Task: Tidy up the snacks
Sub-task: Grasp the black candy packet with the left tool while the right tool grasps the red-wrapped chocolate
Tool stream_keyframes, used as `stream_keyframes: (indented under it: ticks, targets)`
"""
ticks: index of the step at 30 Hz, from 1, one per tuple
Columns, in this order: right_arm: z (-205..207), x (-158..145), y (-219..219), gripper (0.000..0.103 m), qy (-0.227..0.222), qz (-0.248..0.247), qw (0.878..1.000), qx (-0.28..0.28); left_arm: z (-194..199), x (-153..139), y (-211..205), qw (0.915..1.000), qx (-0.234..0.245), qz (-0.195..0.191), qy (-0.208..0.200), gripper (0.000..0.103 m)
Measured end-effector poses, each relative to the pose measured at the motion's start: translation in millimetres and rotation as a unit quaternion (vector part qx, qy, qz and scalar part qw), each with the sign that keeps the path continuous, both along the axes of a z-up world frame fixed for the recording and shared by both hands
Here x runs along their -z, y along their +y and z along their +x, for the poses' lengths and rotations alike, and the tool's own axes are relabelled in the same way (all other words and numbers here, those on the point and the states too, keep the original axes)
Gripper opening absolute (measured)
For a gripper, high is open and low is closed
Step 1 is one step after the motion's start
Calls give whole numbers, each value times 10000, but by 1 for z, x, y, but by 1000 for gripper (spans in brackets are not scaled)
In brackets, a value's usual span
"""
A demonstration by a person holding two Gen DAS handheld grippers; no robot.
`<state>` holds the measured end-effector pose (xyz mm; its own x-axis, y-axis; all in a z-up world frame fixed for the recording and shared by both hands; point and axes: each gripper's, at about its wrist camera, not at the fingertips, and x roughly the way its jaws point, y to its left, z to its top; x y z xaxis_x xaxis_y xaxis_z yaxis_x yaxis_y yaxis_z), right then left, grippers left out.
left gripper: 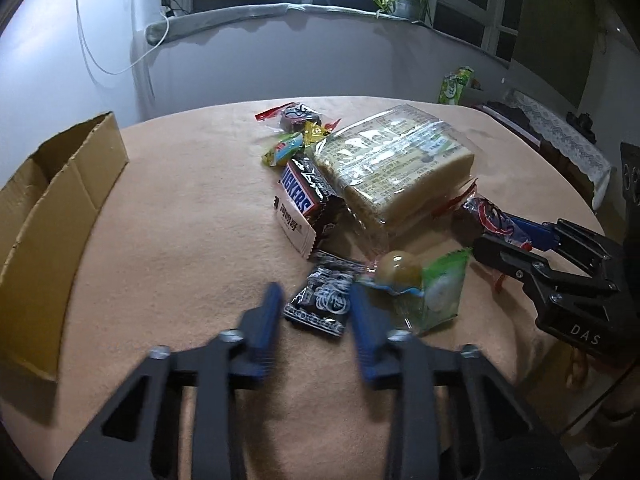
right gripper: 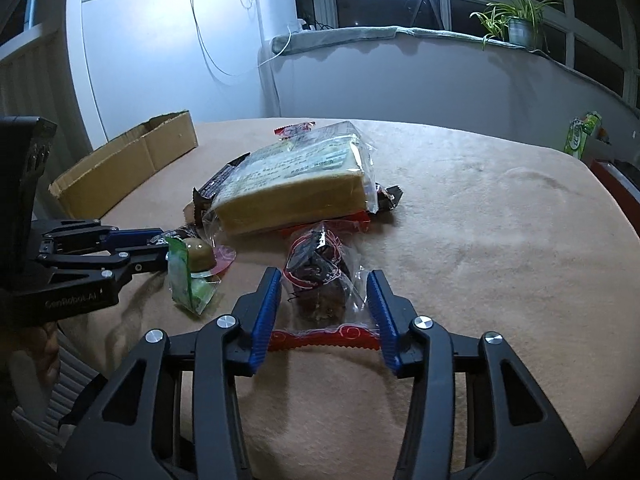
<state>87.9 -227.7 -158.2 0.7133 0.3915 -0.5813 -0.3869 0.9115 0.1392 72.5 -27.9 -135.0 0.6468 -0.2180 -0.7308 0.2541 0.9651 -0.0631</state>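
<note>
A pile of snacks lies on a beige tablecloth. In the left wrist view my left gripper [left gripper: 316, 300] is open, its fingers on either side of a small black-and-white packet [left gripper: 320, 300]. Beyond lie a Snickers bar [left gripper: 298, 194], a big wrapped cake slab [left gripper: 394, 166], a green jelly cup pack [left gripper: 424, 284] and small candies [left gripper: 296, 132]. In the right wrist view my right gripper [right gripper: 324, 284] is open around a clear red-trimmed bag holding a dark cake [right gripper: 316, 280]. The cake slab [right gripper: 296, 184] lies behind it. The right gripper [left gripper: 496, 240] also shows at right in the left wrist view.
An open cardboard box [left gripper: 44, 216] stands at the table's left edge; it shows too in the right wrist view [right gripper: 128, 164]. A green pack [right gripper: 580, 136] sits off the table at far right. A potted plant [right gripper: 520, 28] is on the window sill.
</note>
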Motion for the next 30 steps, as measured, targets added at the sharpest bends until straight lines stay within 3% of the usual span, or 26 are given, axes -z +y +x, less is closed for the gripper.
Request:
stream_keyframes:
  ticks: [11, 16, 19, 21, 22, 27, 28, 29, 30]
  targets:
    - [-13, -20, -29, 40, -162, 495, 9982, 297, -12, -9, 22, 9976, -166, -673, -40, 23]
    - [-13, -27, -25, 33, -223, 364, 9986, 302, -22, -24, 31, 9965, -230, -762, -237, 23]
    - [-9, -17, -22, 34, 77, 194, 9995, 253, -26, -31, 35, 9962, -253, -755, -346, 23]
    - [-9, -11, -21, 52, 211, 111, 9992, 316, -29, -34, 38, 9961, -243, -765, -377, 23]
    - [-9, -9, -19, 66, 221, 29, 9990, 380, -30, -35, 39, 9959, -241, -778, -382, 23]
    - [1, -6, -18, 70, 287, -62, 9987, 423, -33, -35, 44, 9958, -261, -781, -398, 23]
    - [5, -4, -17, 65, 359, -79, 9985, 411, -33, -35, 45, 9957, -269, -787, -400, 23]
    - [8, -3, -17, 43, 411, -17, 9984, 391, -34, -35, 46, 9956, -282, -796, -399, 23]
    - [8, -2, -18, 41, 417, 15, 9983, 403, -34, -35, 47, 9955, -295, -810, -398, 23]
